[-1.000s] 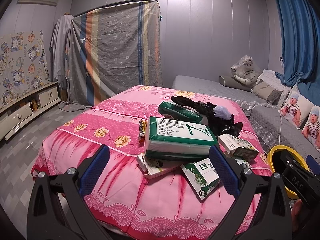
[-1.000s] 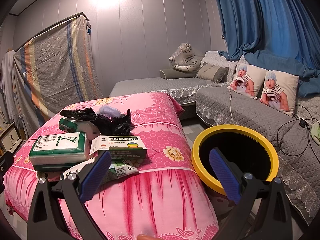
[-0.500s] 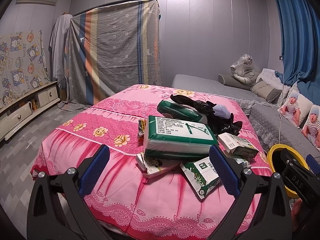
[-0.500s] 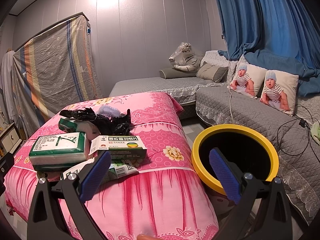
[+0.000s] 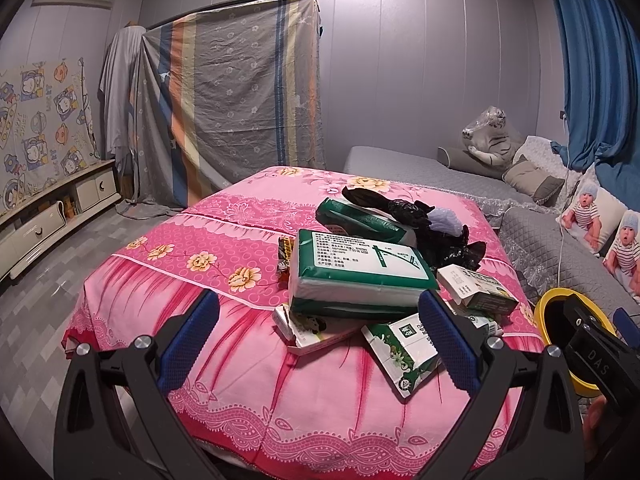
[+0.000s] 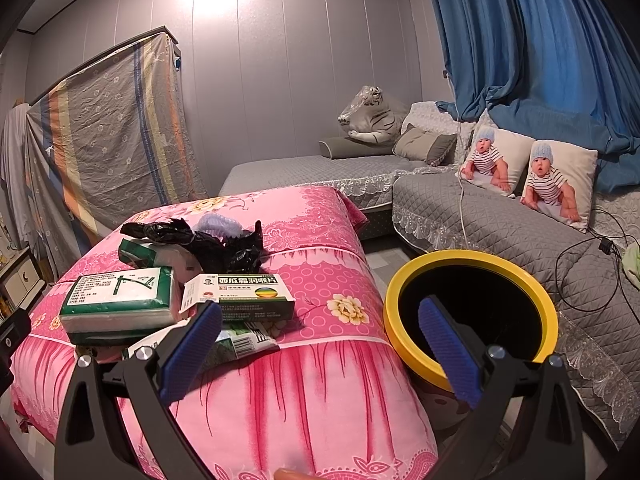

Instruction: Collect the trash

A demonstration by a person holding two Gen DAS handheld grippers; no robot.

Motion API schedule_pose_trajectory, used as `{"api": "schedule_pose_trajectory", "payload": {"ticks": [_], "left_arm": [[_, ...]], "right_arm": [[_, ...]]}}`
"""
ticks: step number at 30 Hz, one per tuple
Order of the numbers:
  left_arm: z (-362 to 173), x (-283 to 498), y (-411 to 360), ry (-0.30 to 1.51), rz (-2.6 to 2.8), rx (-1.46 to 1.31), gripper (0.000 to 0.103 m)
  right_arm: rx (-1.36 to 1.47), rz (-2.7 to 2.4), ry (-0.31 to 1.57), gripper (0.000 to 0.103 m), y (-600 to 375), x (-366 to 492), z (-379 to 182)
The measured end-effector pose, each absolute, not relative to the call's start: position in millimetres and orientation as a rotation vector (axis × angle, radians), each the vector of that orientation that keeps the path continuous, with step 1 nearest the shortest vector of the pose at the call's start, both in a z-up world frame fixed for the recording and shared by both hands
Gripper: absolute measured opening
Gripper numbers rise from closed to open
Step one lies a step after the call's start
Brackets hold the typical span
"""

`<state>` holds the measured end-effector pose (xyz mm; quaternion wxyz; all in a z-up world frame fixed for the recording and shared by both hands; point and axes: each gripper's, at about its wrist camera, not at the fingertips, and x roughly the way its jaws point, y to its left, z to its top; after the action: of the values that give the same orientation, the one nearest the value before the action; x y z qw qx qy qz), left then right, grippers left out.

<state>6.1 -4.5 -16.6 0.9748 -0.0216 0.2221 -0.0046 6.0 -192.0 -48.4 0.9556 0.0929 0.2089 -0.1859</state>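
A heap of trash lies on a pink flowered cloth (image 5: 224,256): a large green-and-white tissue pack (image 5: 360,276), a second green pack (image 5: 360,220), black plastic bags (image 5: 436,232), a green-and-white medicine box (image 6: 244,294), a flat green-and-white packet (image 5: 404,352) and a small white box (image 5: 308,326). My left gripper (image 5: 316,332) is open and empty, just short of the heap. My right gripper (image 6: 320,340) is open and empty between the heap and a yellow-rimmed black bin (image 6: 472,308).
The bin stands on the floor at the table's right corner, also in the left wrist view (image 5: 560,320). A grey sofa (image 6: 500,216) with baby-print cushions runs behind it, with a black cable (image 6: 584,264) on it. A low cabinet (image 5: 48,216) stands far left.
The left gripper has shifted very slightly, so the heap sits a touch higher in its view. The right gripper has not visibly moved.
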Motion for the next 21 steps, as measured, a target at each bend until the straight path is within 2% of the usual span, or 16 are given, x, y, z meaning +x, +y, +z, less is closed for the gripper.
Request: {"api": "schedule_pose_trajectory", "payload": {"ticks": [11, 16, 21], "left_arm": [[-22, 23, 20, 0.412, -0.392, -0.093, 0.095], [-2, 51, 31, 0.294, -0.419, 0.201, 0.095], [9, 110, -3, 0.47, -0.744, 0.603, 0.095]], "right_arm": [[0.214, -0.338, 0.427, 0.095, -199, 12, -44], [0.23, -0.322, 0.462, 0.095, -210, 21, -52], [0.262, -0.33, 0.498, 0.095, -217, 33, -60]]}}
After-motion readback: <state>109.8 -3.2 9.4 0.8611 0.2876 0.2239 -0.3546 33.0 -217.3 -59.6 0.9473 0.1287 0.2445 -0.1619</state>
